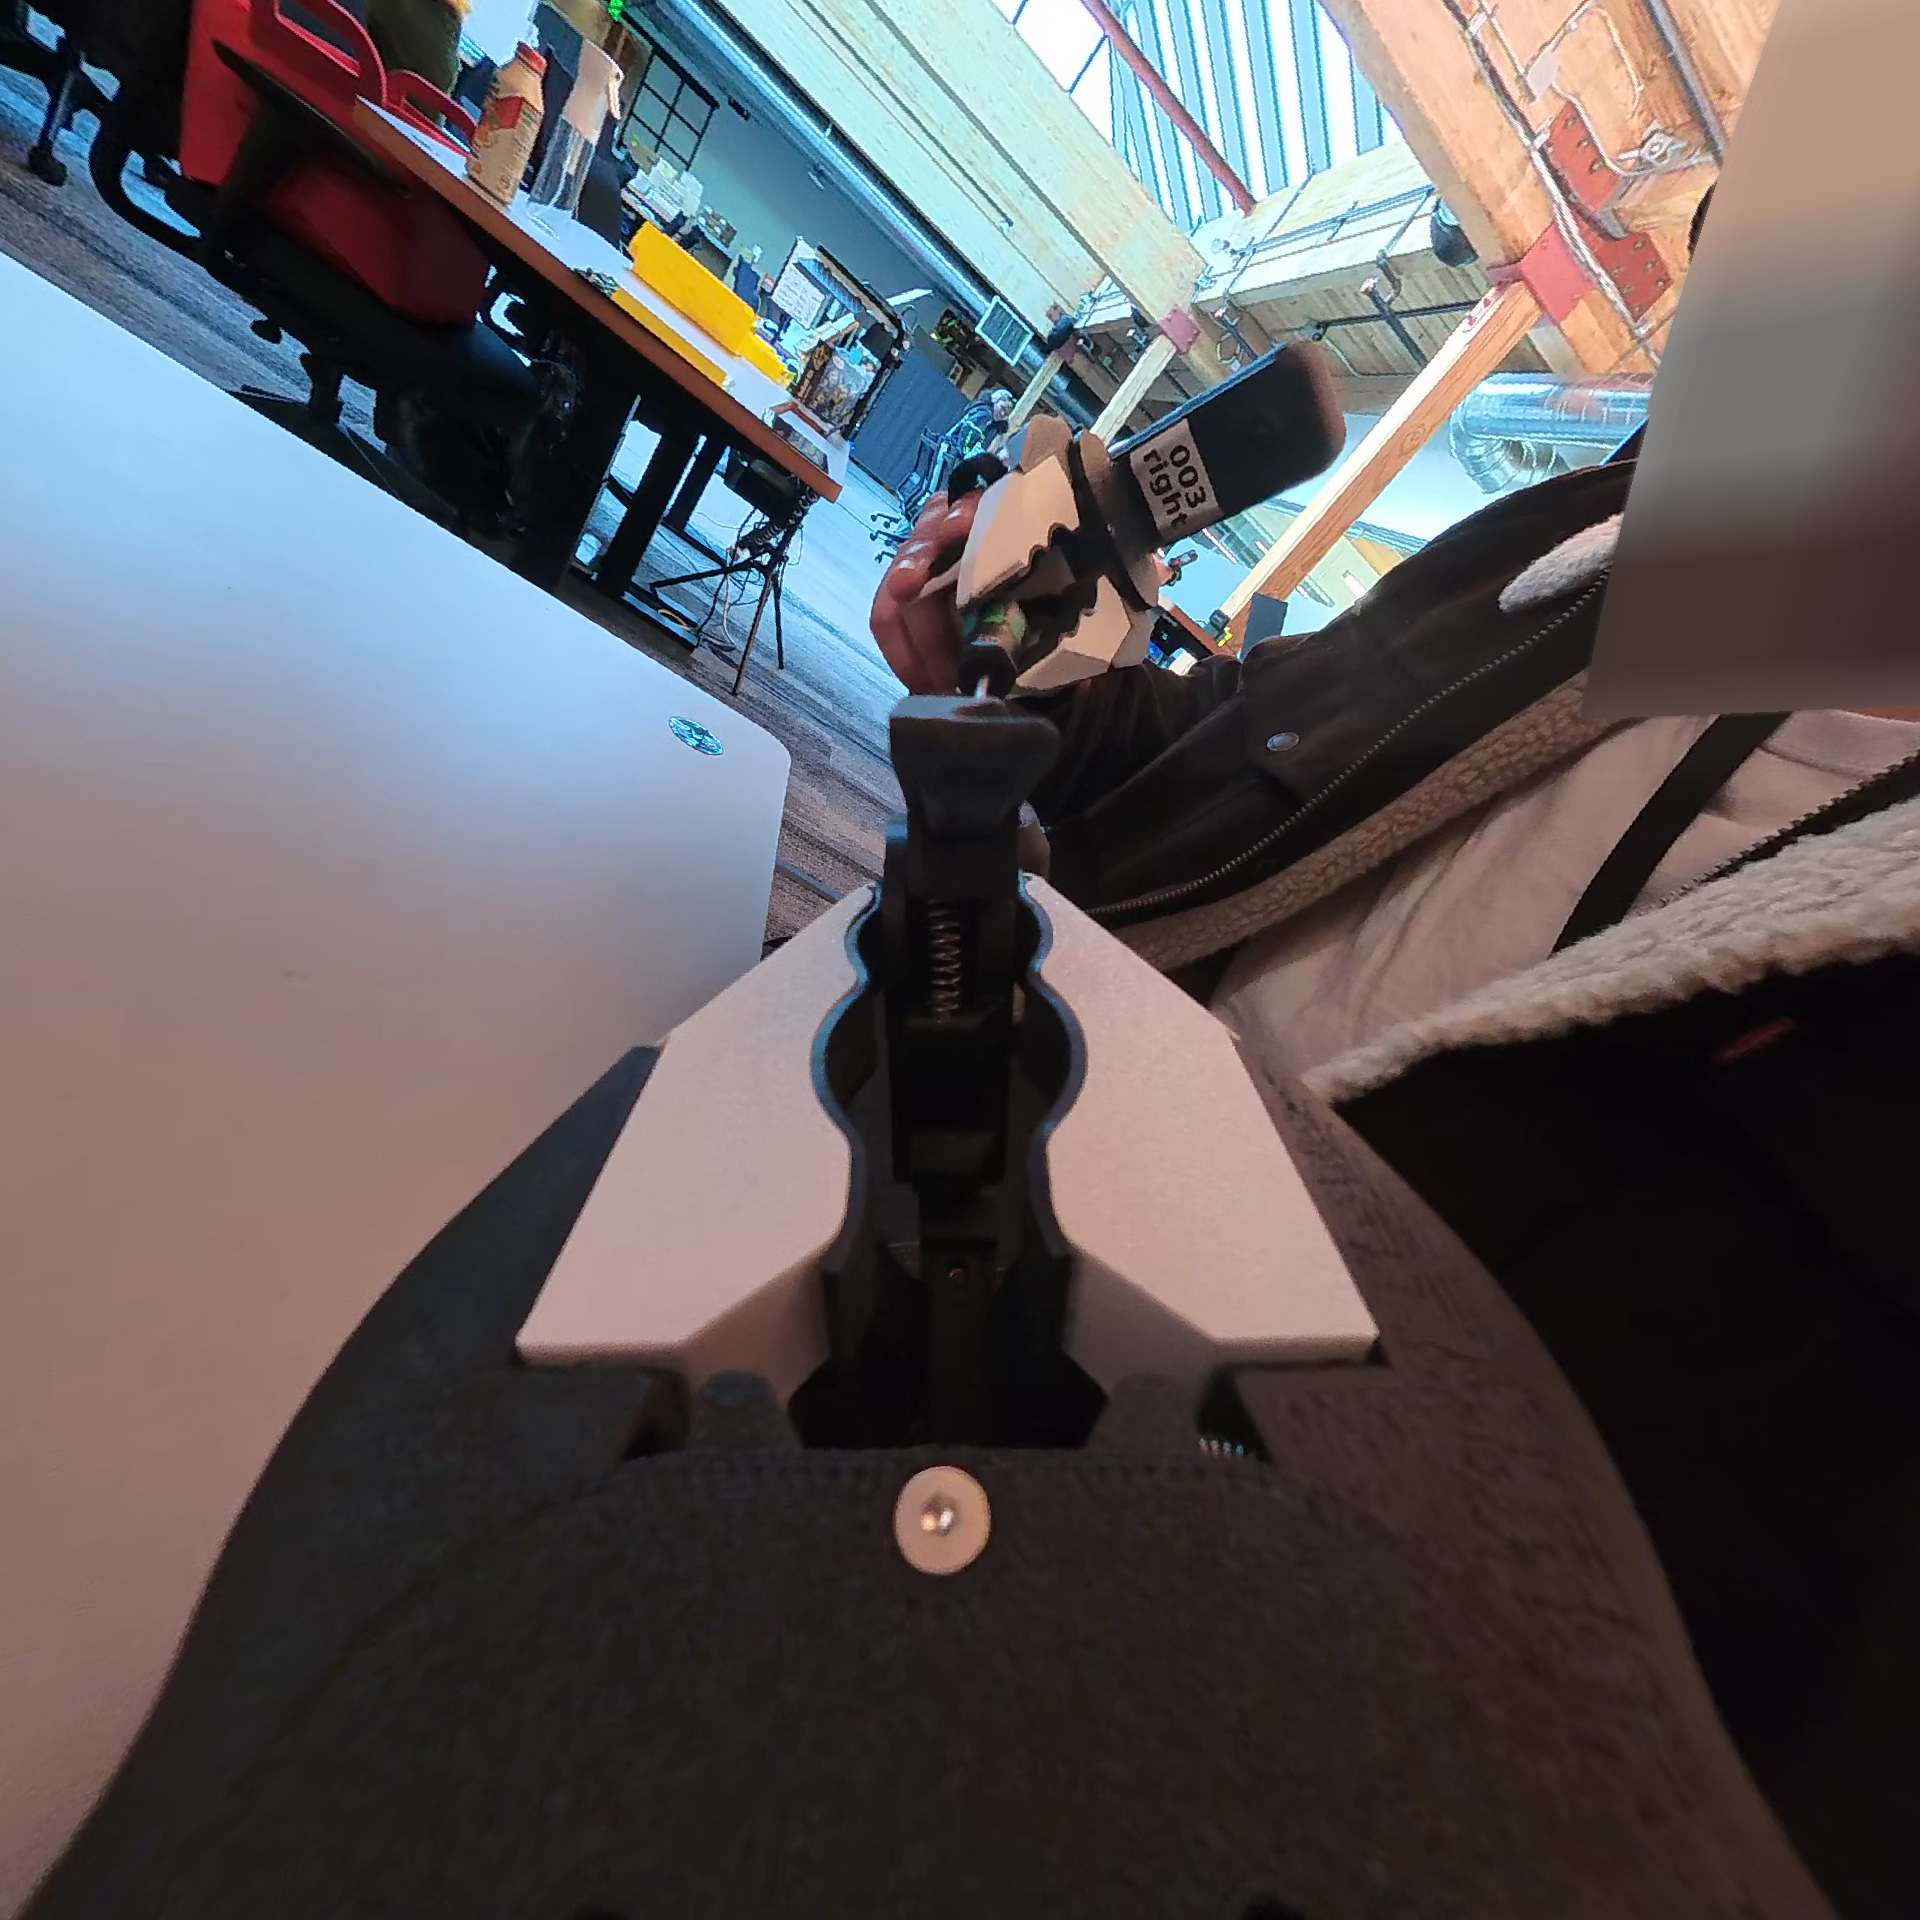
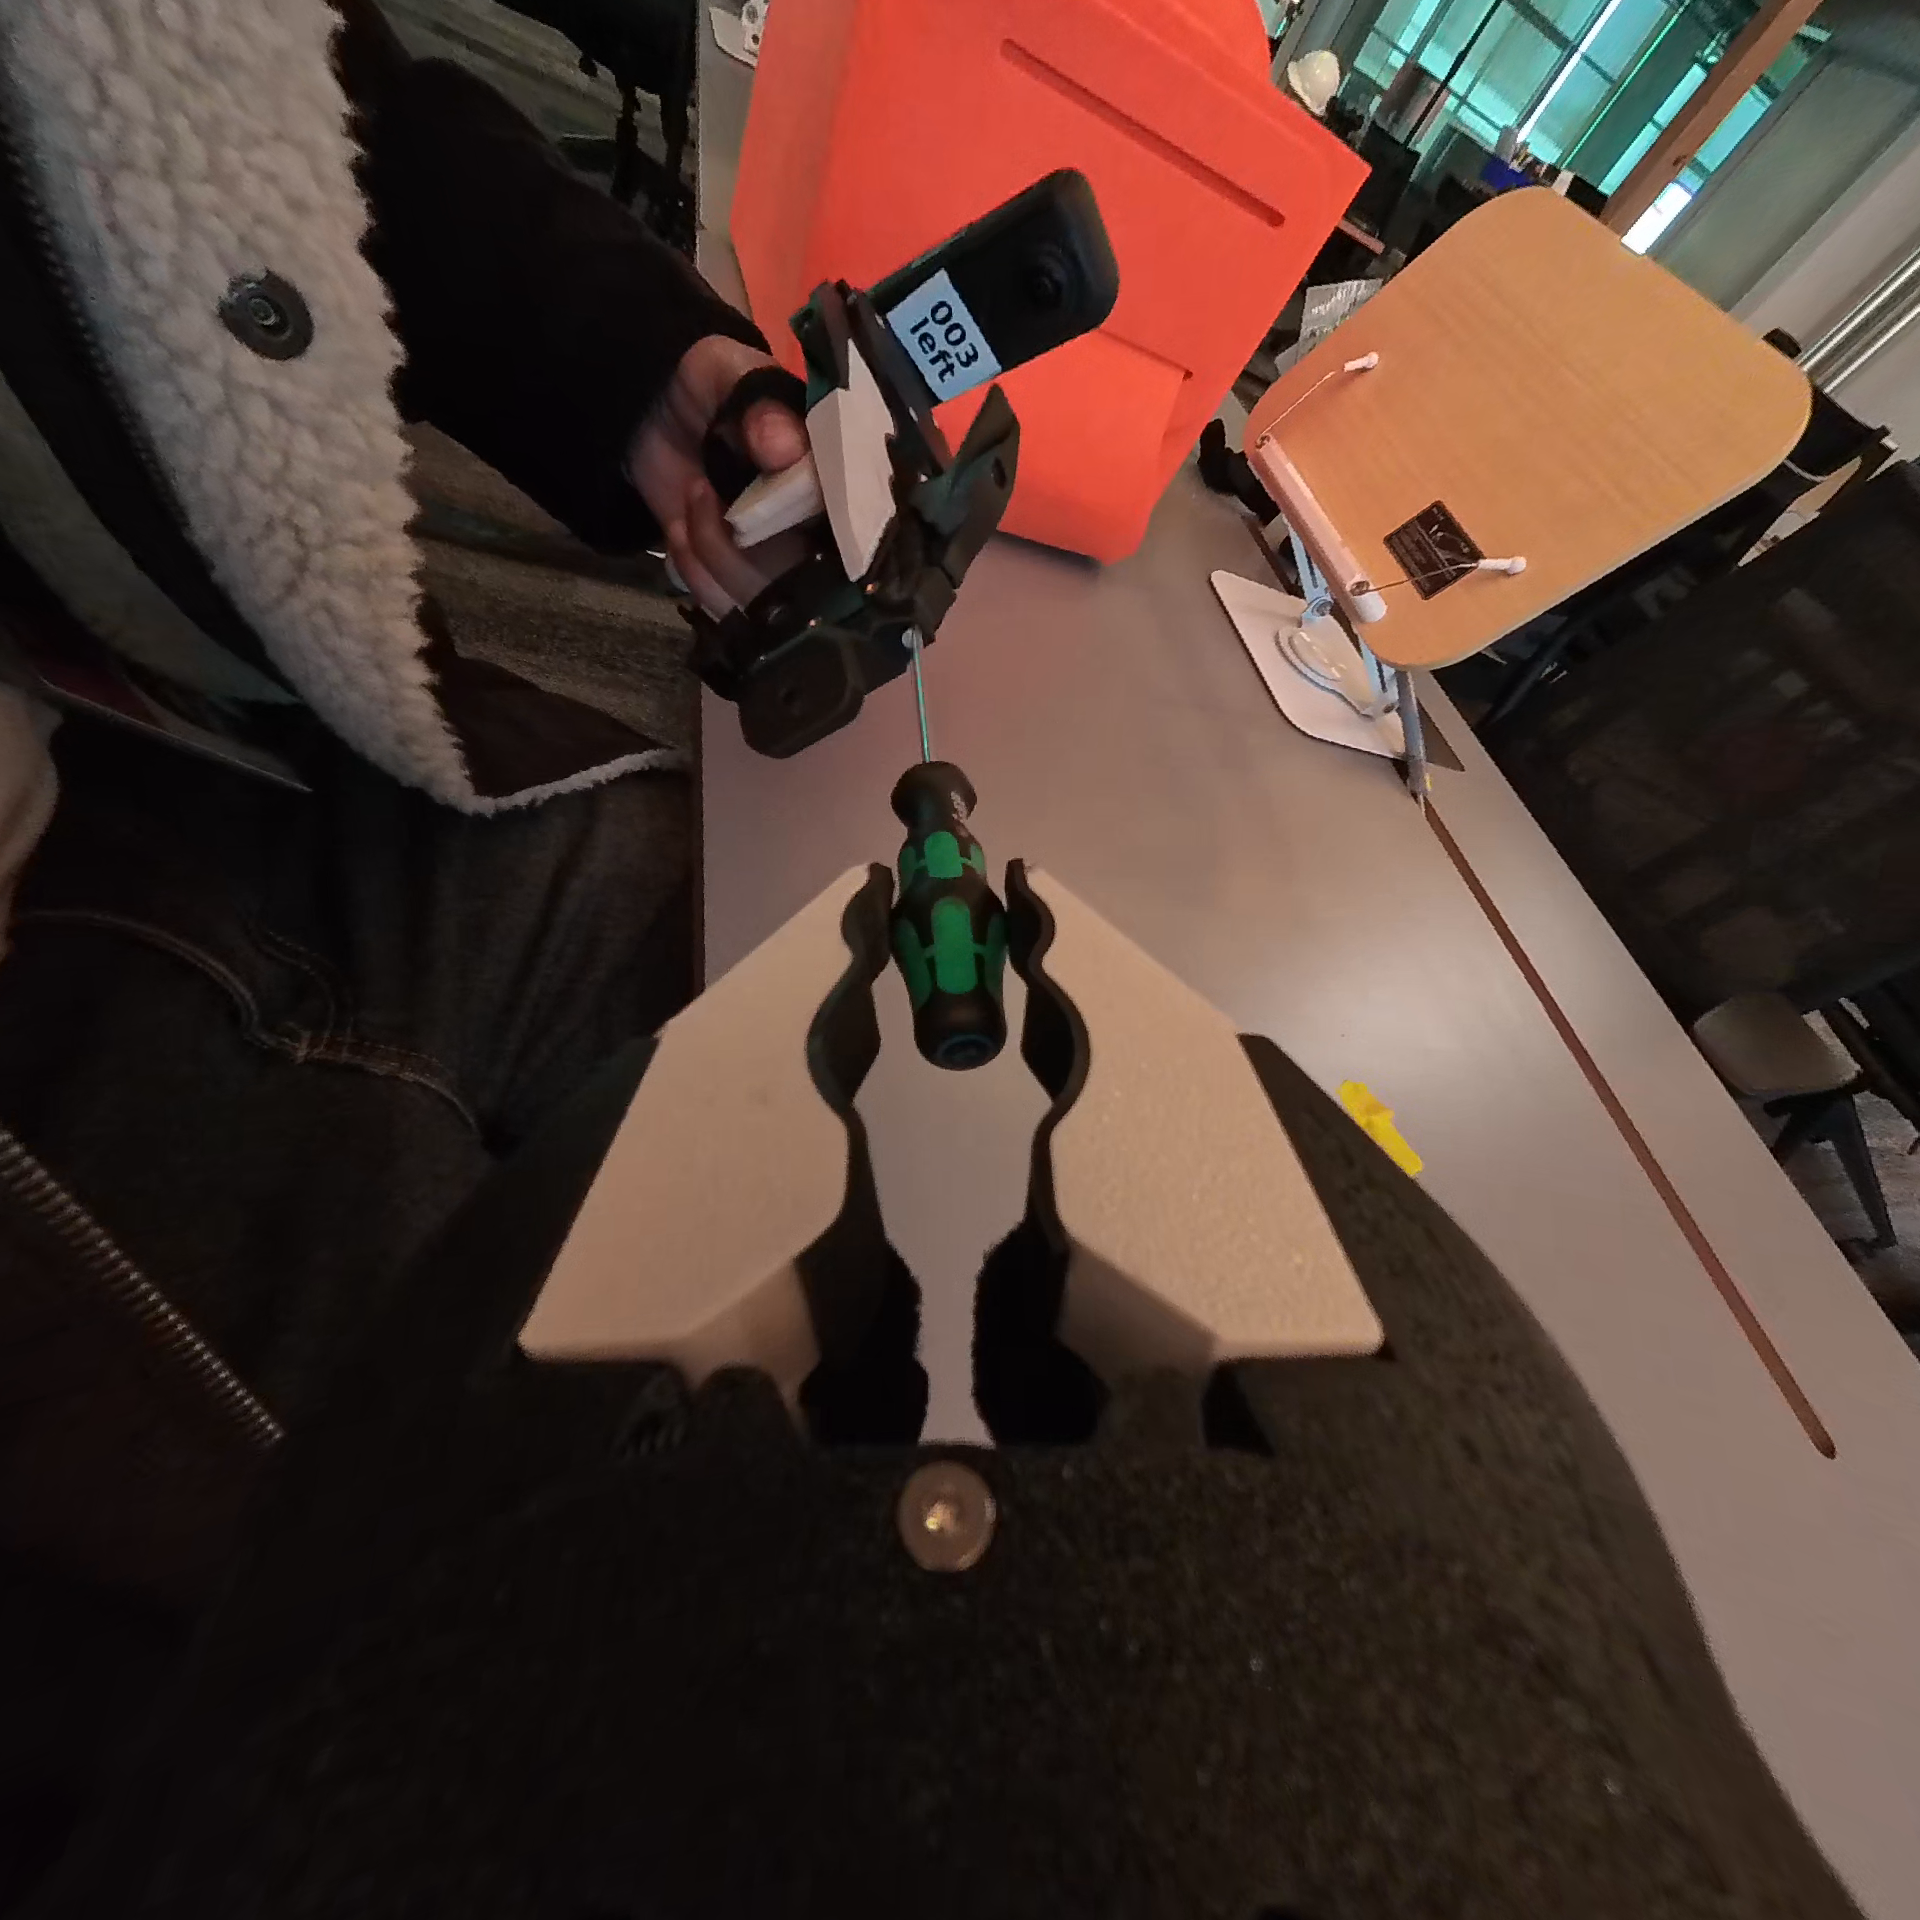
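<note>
My left gripper [image 1: 951, 894] is shut on a black spring-loaded part [image 1: 971, 769] that sticks up past its white fingers [image 1: 727, 1143]. My right gripper [image 2: 945, 883] is shut on the green and black handle of a screwdriver [image 2: 948, 935]. The screwdriver's thin shaft [image 2: 920, 696] runs forward and its tip meets the black part [image 2: 800, 665] held by the left gripper [image 2: 883, 561]. In the left wrist view the right gripper [image 1: 1023, 613] hovers just above the black part, with the screwdriver tip touching its top. A person's hands hold both grippers.
A grey table [image 2: 1195, 831] lies below, with an orange box [image 2: 987, 208], a wooden board on a white stand [image 2: 1538, 416] and a small yellow piece [image 2: 1377, 1122]. A white table [image 1: 260, 727] is on the left. The person's fleece-lined jacket [image 1: 1455, 831] is close by. The gap from one gripper's tips to the other's is roughly 12 cm.
</note>
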`<state>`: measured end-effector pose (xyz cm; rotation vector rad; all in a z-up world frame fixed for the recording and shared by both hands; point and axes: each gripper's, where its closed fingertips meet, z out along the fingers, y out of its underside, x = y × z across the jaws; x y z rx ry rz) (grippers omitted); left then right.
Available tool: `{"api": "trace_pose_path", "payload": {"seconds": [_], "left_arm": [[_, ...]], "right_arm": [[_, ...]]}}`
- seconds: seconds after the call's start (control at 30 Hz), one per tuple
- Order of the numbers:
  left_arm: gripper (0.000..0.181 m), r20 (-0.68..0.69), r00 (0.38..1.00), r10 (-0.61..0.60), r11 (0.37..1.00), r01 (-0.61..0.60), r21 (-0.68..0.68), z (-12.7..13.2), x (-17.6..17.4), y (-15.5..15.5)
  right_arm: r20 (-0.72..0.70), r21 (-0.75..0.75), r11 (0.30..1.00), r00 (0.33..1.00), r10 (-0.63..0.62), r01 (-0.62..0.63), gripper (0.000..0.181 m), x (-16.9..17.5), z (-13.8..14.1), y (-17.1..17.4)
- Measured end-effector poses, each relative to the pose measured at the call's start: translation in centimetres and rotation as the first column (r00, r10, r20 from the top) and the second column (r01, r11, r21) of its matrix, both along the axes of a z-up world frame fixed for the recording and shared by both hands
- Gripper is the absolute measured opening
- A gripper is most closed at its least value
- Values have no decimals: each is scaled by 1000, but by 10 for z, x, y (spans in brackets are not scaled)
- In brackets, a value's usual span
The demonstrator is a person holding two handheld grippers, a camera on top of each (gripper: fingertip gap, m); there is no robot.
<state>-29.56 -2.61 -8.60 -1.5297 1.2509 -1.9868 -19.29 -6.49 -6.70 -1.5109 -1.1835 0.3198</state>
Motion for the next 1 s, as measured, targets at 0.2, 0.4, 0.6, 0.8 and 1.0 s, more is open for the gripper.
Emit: {"api": "trace_pose_path", "payload": {"seconds": [0.2,0.4,0.6,0.8,1.0], "left_arm": [[22,-2,1000,-4,1000,4,-7,-1,0,0],[22,-7,1000,-11,1000,11,-6,-2,1,-2],[22,-4,1000,-6,1000,6,-9,-1,0,-1],[22,-2,1000,-10,1000,10,-13,0,0,-1],[22,-2,1000,-13,1000,13,-20,0,0,-2]], "right_arm": [[16,-4,1000,1000,-6,6,21,3,-3,0],[4,-4,1000,1000,5,-5,21,-1,-3,-2],[-7,-5,1000,1000,5,-5,21,0,1,-3],[-2,-9,1000,1000,7,-7,21,0,1,-3],[-6,0,1000,1000,8,-8,21,-1,1,-3]]}}
